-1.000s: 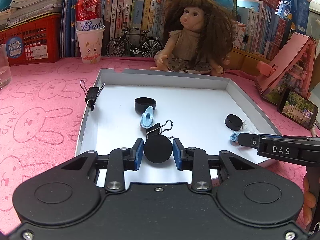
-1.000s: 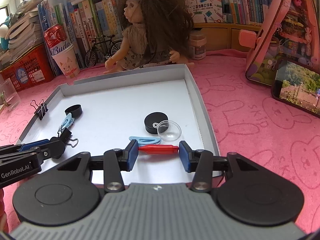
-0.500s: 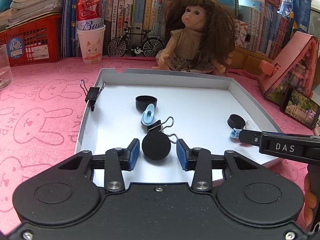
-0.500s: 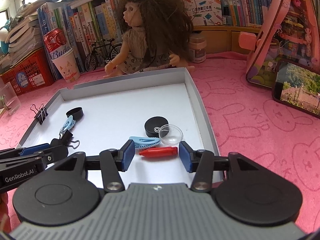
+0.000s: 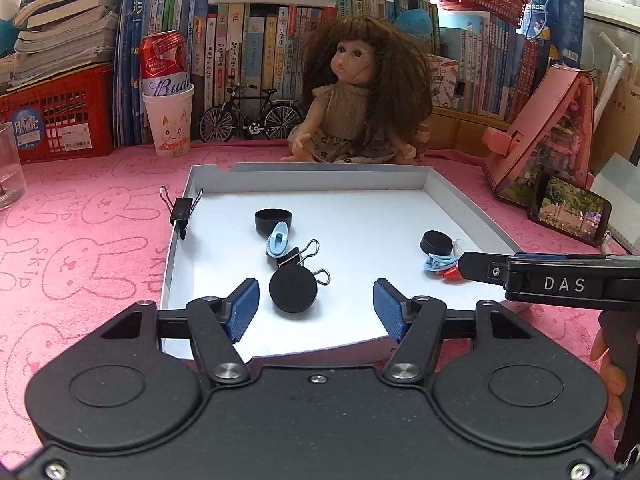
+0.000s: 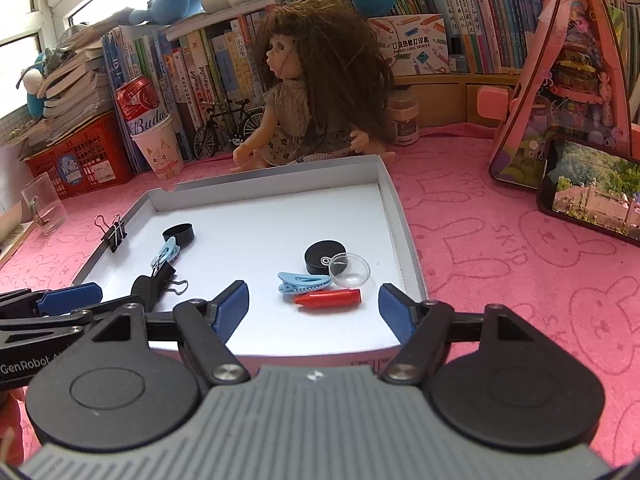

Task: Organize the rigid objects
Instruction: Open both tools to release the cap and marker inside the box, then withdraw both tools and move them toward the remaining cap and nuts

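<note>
A white tray [image 5: 178, 268] sits on the pink cloth. My left gripper [image 5: 316, 306] hovers over its near edge with its jaws opening. A flat black disc [image 5: 293, 290] lies free on the tray floor between the pads, touching neither. Behind it are a binder clip [image 5: 304, 254], a blue clip [image 5: 277, 240] and a black cap [image 5: 273, 219]. My right gripper [image 6: 313, 307] is opening too. A red pen cap [image 6: 328, 300] lies loose on the tray [image 6: 405, 236] just ahead of its pads, beside a blue clip [image 6: 303, 282], a clear dome [image 6: 352, 271] and a black cap [image 6: 320, 255].
Another binder clip [image 5: 182, 210] grips the tray's left wall. A doll [image 5: 360, 100] sits behind the tray, with a toy bicycle [image 5: 250, 118] and a can in a paper cup [image 5: 168, 96] to its left. A phone [image 5: 568, 208] and a pink house [image 5: 540, 132] stand on the right, and a glass [image 5: 10, 168] stands at the far left.
Both grippers' jaws have spread wide. The left one let go of the black disc and the right one of the red pen cap; both things now lie on the tray. Both grippers drew back slightly.
</note>
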